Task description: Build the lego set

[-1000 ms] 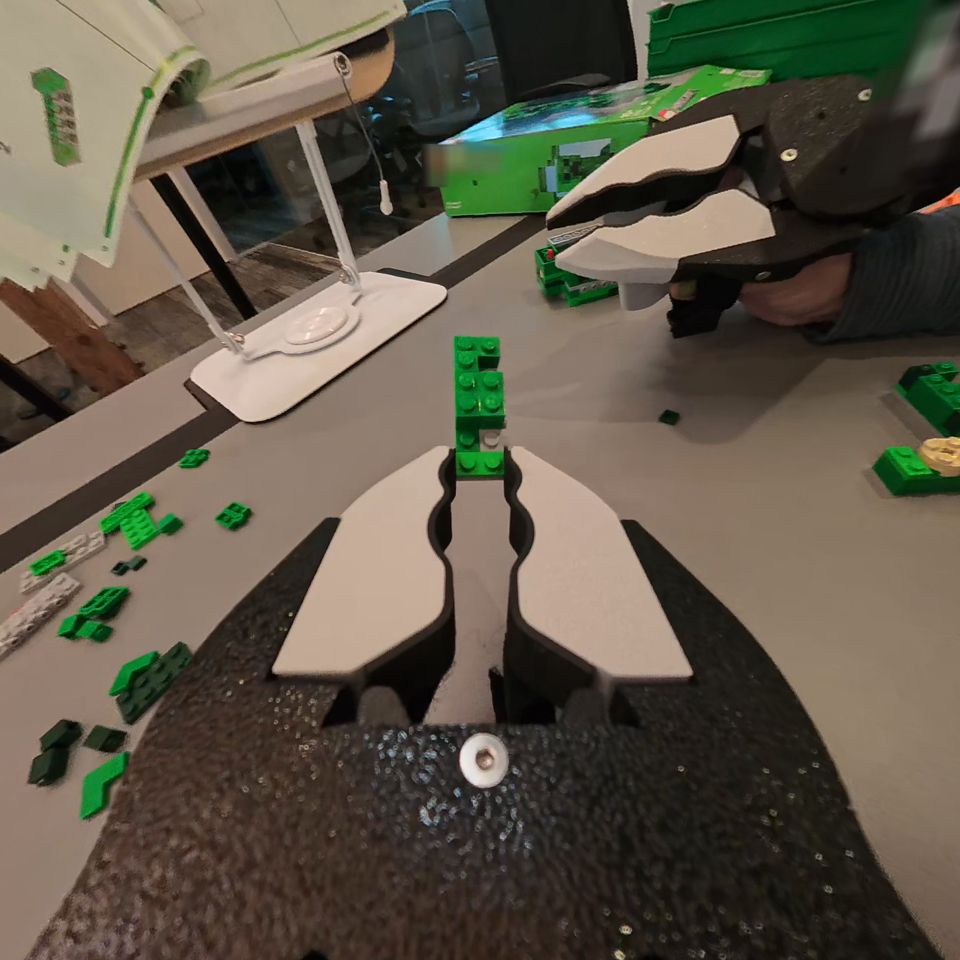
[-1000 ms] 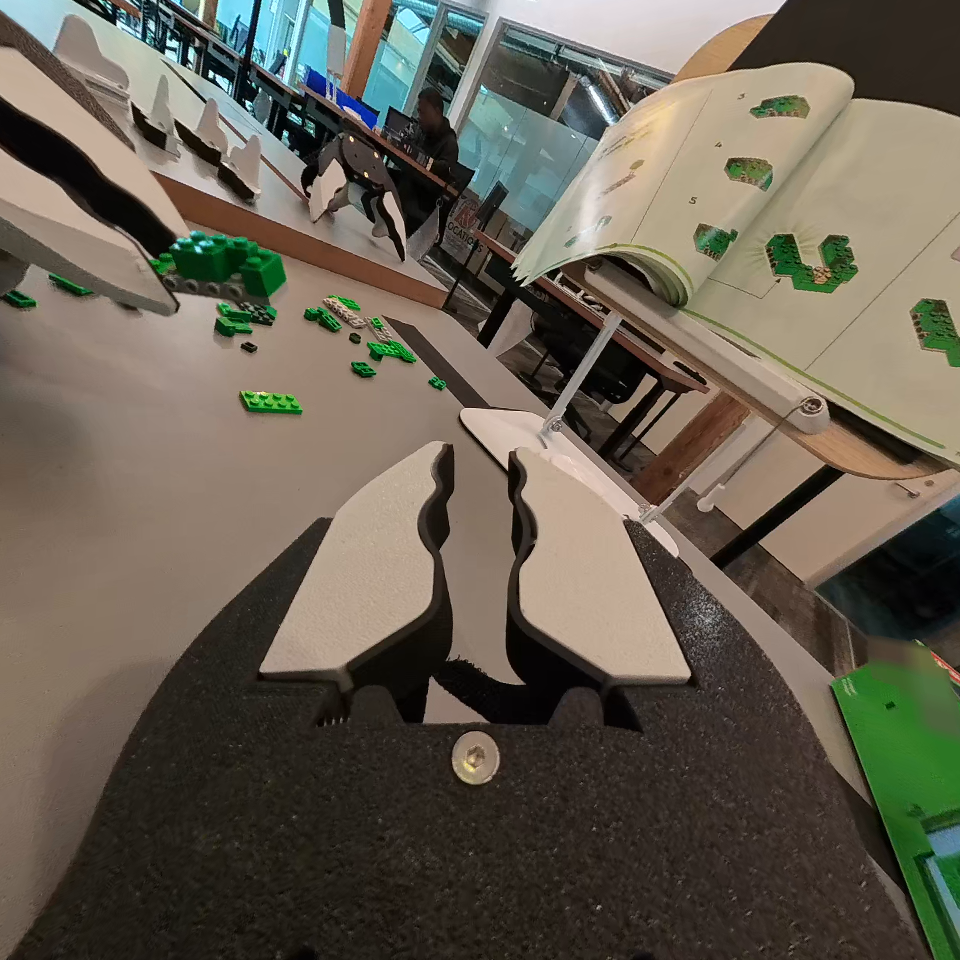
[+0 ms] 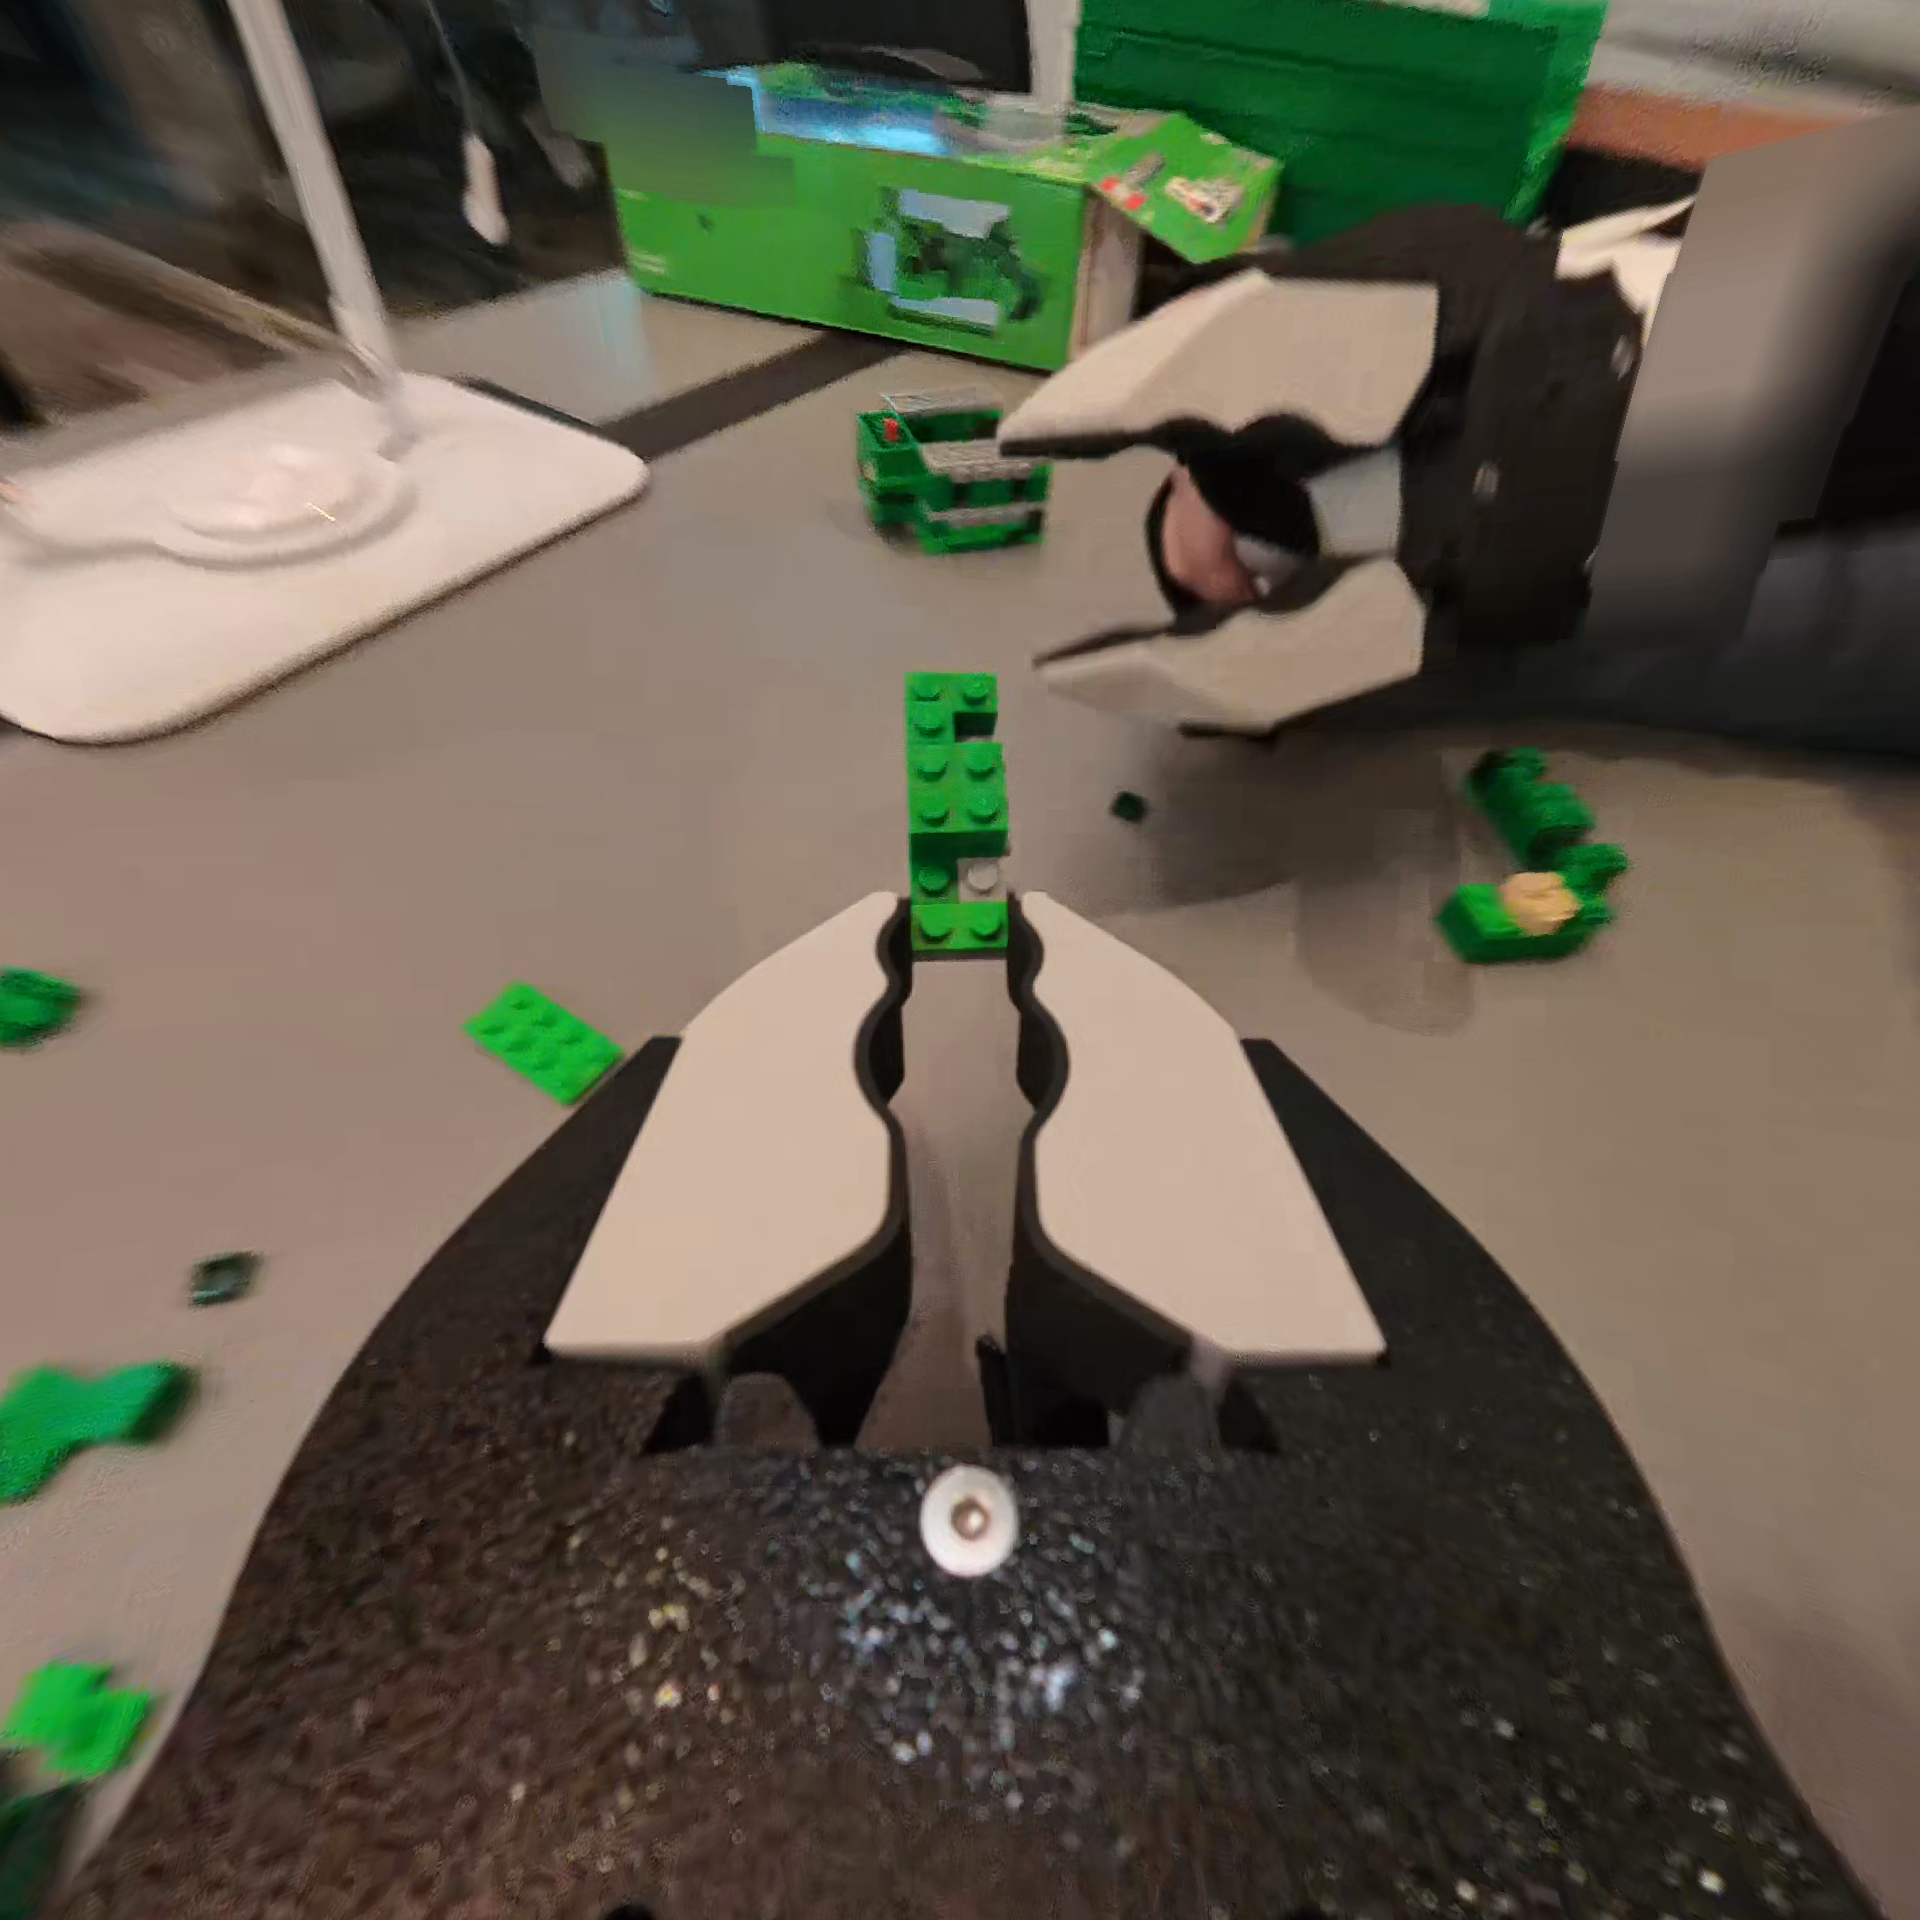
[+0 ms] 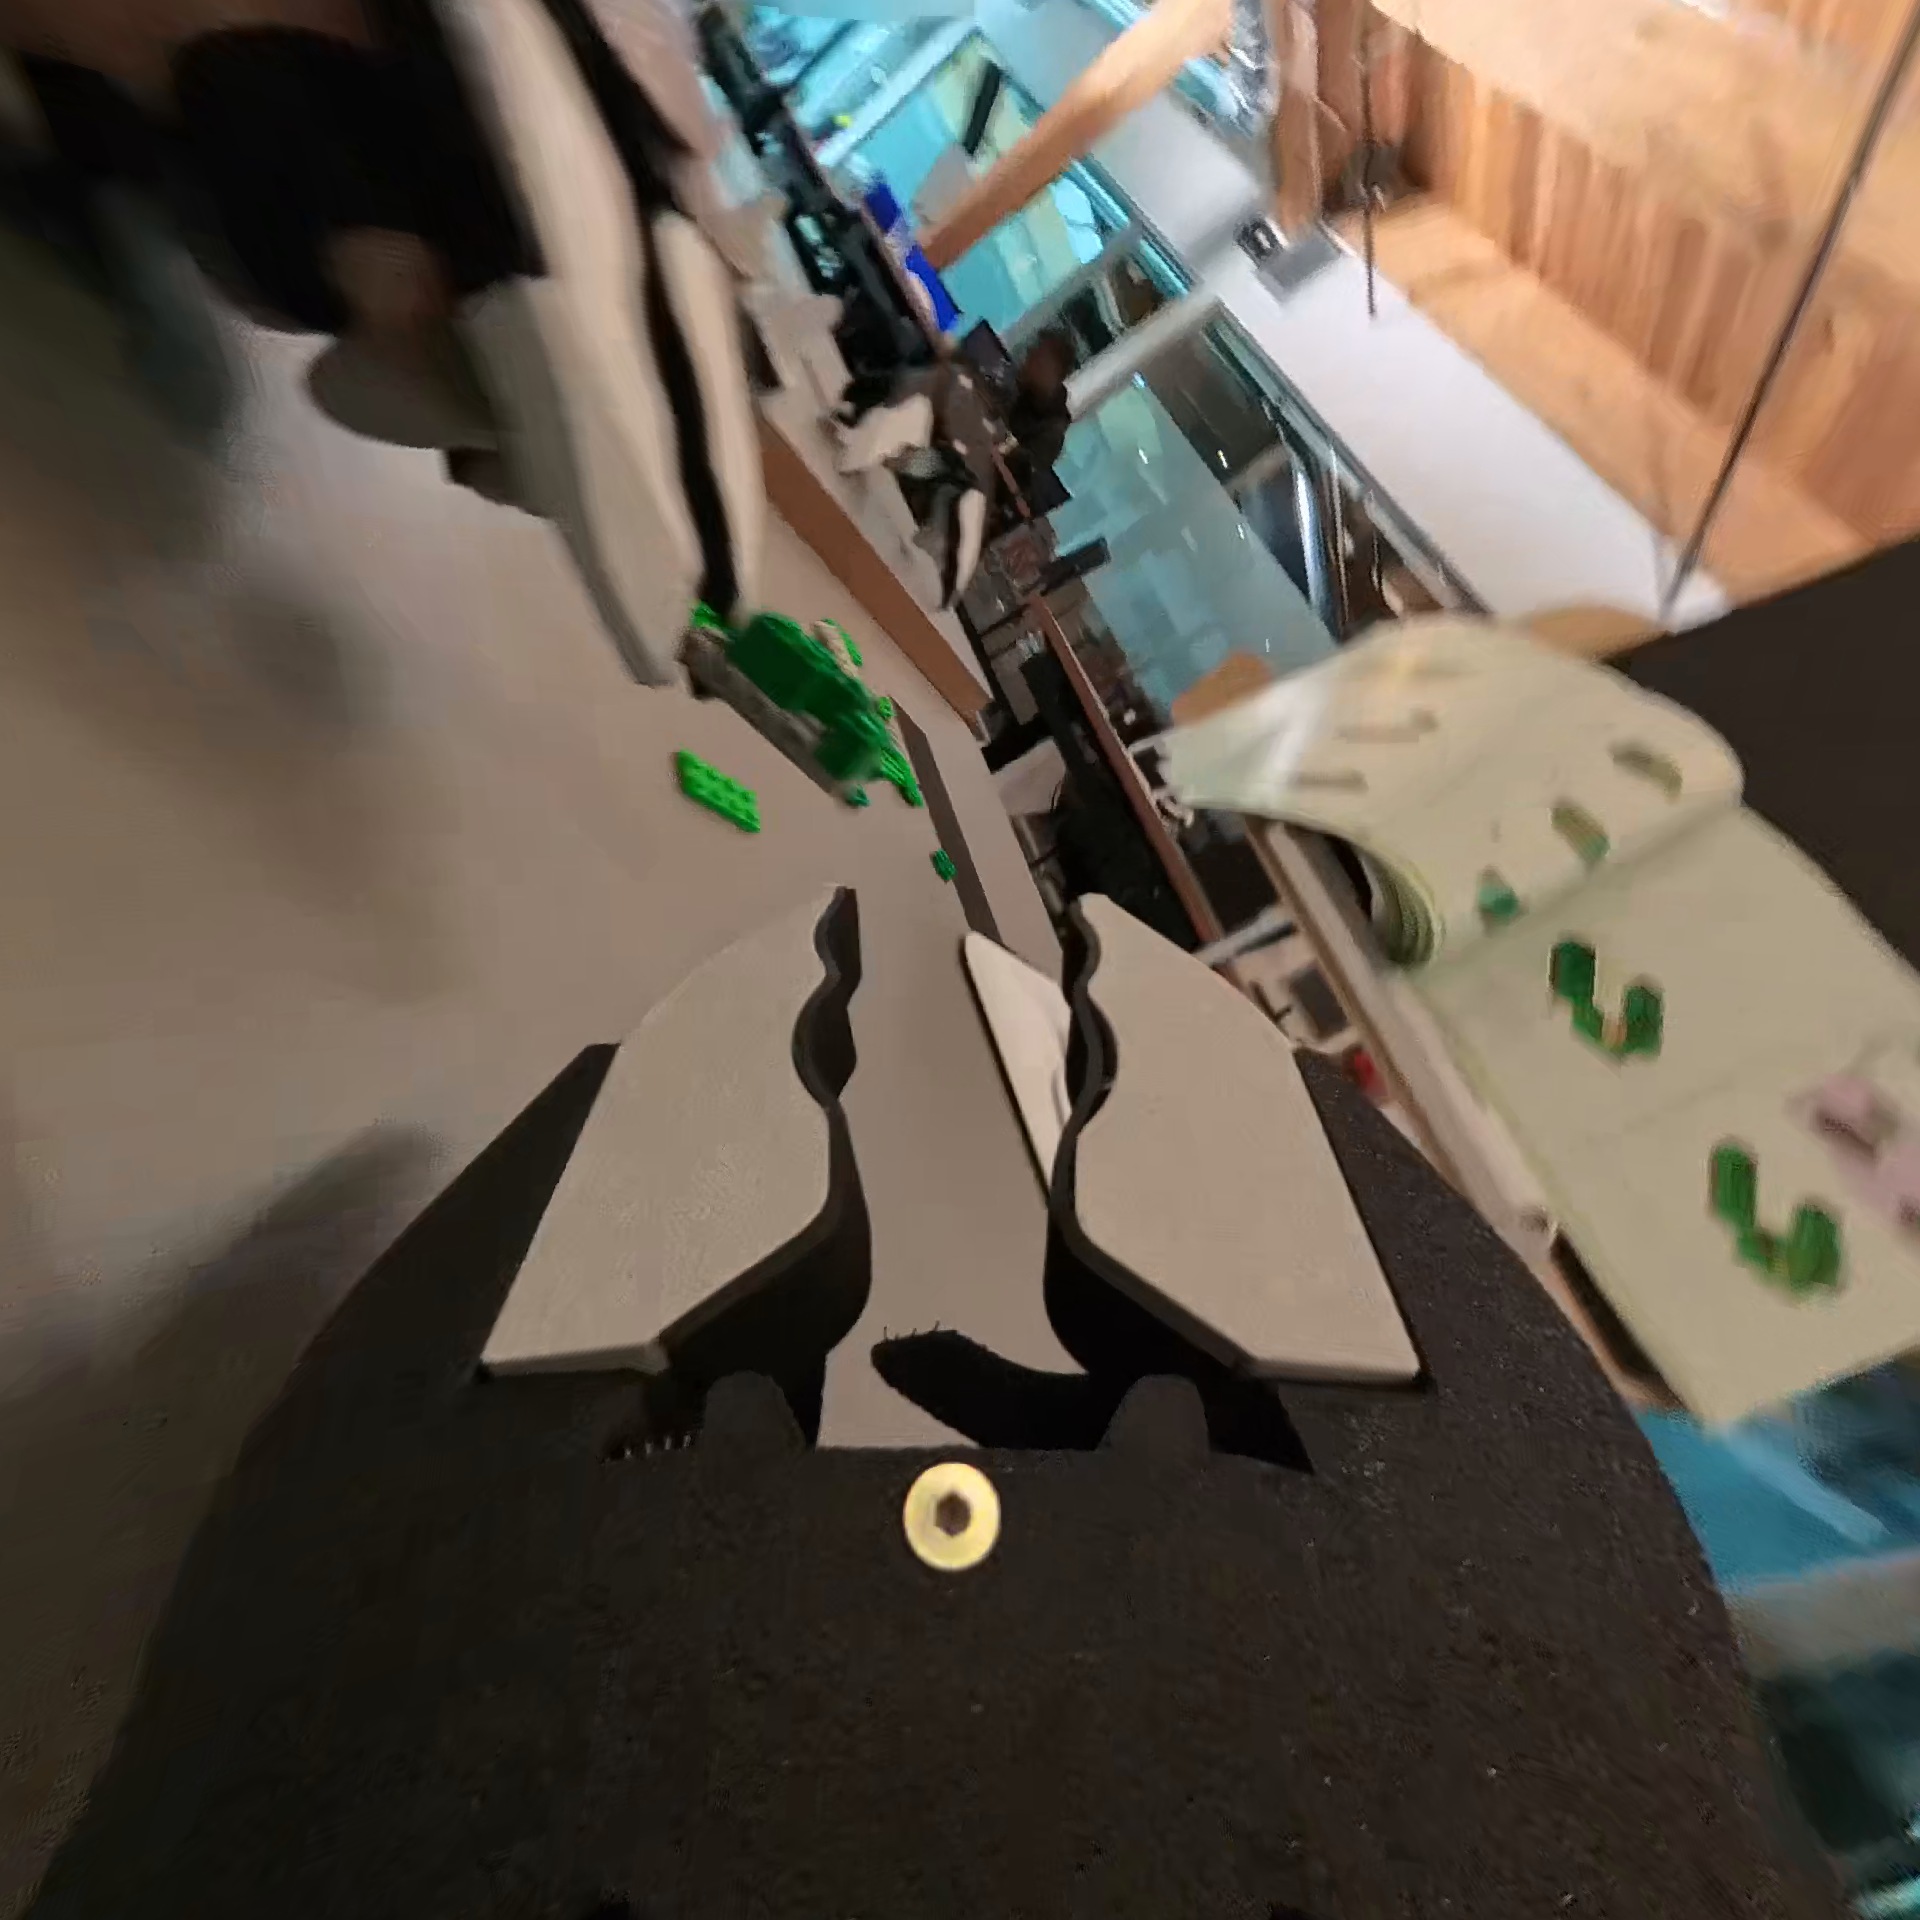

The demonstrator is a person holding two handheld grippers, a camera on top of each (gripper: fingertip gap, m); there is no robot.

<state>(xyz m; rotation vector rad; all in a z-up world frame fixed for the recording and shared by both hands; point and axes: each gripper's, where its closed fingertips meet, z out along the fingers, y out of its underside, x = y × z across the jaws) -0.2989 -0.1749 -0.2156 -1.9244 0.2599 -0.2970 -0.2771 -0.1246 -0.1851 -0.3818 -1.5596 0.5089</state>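
One green assembly between left fingers.

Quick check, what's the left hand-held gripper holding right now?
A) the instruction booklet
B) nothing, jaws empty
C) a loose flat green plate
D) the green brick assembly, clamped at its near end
D: in the left wrist view, the left hand-held gripper has its fingertips closed on the near end of the green brick assembly, which sticks out ahead of it.
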